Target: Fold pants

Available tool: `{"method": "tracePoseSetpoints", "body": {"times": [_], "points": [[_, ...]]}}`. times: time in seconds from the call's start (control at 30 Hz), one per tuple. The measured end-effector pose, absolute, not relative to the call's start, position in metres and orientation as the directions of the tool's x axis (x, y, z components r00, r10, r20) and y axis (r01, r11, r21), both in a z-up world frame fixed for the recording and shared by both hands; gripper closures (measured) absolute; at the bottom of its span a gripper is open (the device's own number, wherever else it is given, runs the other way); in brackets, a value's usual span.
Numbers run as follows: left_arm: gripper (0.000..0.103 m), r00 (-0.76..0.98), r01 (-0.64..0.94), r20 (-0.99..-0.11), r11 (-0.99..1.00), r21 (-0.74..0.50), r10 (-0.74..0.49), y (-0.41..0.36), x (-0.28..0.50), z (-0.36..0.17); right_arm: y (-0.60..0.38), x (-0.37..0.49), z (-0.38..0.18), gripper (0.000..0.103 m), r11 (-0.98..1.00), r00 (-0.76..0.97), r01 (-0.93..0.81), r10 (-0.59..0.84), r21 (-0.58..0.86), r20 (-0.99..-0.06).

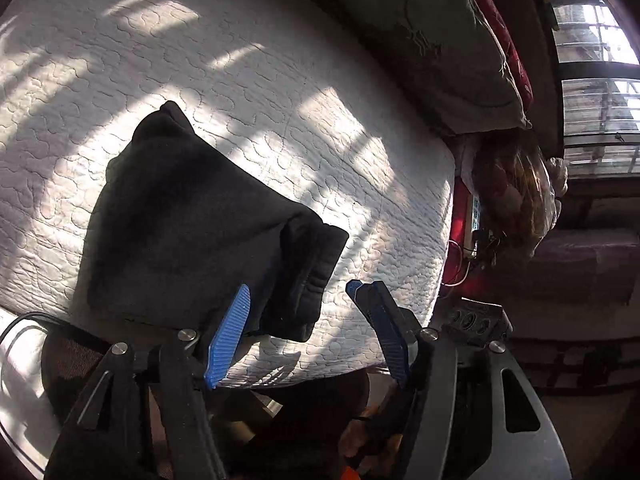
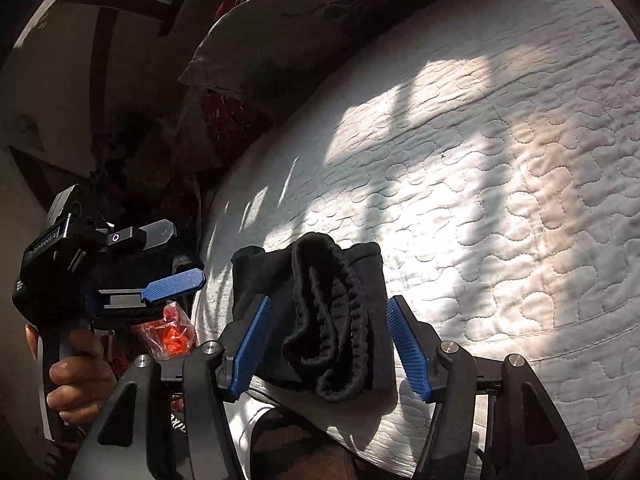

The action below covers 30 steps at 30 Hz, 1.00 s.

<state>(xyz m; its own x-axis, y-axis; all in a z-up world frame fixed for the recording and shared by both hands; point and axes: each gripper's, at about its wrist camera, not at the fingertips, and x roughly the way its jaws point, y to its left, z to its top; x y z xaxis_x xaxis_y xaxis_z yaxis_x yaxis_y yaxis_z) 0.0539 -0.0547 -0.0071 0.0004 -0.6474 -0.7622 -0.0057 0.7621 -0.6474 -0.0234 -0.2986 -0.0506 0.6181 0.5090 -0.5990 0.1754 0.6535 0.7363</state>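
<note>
Now pants [image 1: 192,232] folded near mattress [image 1: 280,92] edge; both tools [image 1: 298,296] [image 2: 328,310] spread.

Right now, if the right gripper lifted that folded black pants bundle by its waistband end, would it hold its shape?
Probably not. The black pants look soft and thick, so the layers would likely droop and unfold. The ruffled elastic waistband should give the ridged pads some grip. On the quilted mattress, pushing would likely bunch them.

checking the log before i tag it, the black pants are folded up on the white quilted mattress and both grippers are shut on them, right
Not quite. Both grippers are open. The left wrist view shows the left gripper beside the black pants, gripping nothing; the right wrist view shows the right gripper straddling them unclamped. The pants do lie folded on the white quilted mattress.
</note>
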Motion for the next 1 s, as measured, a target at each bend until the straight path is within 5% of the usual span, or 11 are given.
{"method": "tracePoseSetpoints", "body": {"times": [0.3, 0.33, 0.4, 0.43, 0.47, 0.7, 1.0], "points": [[0.044, -0.005, -0.268, -0.708, 0.683, -0.679, -0.706, -0.036, 0.013, -0.085, -0.260, 0.008, -0.051, 0.040, 0.744, 0.546, 0.119, 0.504, 0.657, -0.669], [0.045, 0.012, -0.269, -0.720, 0.691, -0.671, -0.694, -0.038, 0.019, -0.083, -0.256, 0.010, -0.056, 0.045, 0.752, 0.538, 0.119, 0.500, 0.649, -0.678], [0.049, 0.030, -0.263, -0.736, 0.705, -0.659, -0.676, -0.046, 0.028, -0.079, -0.253, 0.015, -0.058, 0.069, 0.777, 0.526, 0.113, 0.482, 0.619, -0.701], [0.060, 0.024, -0.253, -0.757, 0.729, -0.637, -0.653, -0.052, 0.031, -0.079, -0.253, 0.015, -0.057, 0.091, 0.778, 0.526, 0.110, 0.482, 0.618, -0.701], [0.065, 0.011, -0.244, -0.779, 0.754, -0.610, -0.627, -0.059, 0.033, -0.084, -0.257, 0.014, -0.058, 0.092, 0.771, 0.531, 0.113, 0.486, 0.626, -0.694], [0.073, -0.028, -0.245, -0.774, 0.755, -0.608, -0.633, -0.060, 0.025, -0.097, -0.288, 0.010, -0.095, 0.089, 0.727, 0.511, 0.206, 0.490, 0.654, -0.706], [0.072, 0.103, -0.081, -0.765, 0.761, -0.643, -0.635, -0.031, 0.021, -0.040, -0.284, -0.016, -0.039, 0.072, 0.633, 0.616, 0.061, 0.585, 0.772, -0.528]]}}
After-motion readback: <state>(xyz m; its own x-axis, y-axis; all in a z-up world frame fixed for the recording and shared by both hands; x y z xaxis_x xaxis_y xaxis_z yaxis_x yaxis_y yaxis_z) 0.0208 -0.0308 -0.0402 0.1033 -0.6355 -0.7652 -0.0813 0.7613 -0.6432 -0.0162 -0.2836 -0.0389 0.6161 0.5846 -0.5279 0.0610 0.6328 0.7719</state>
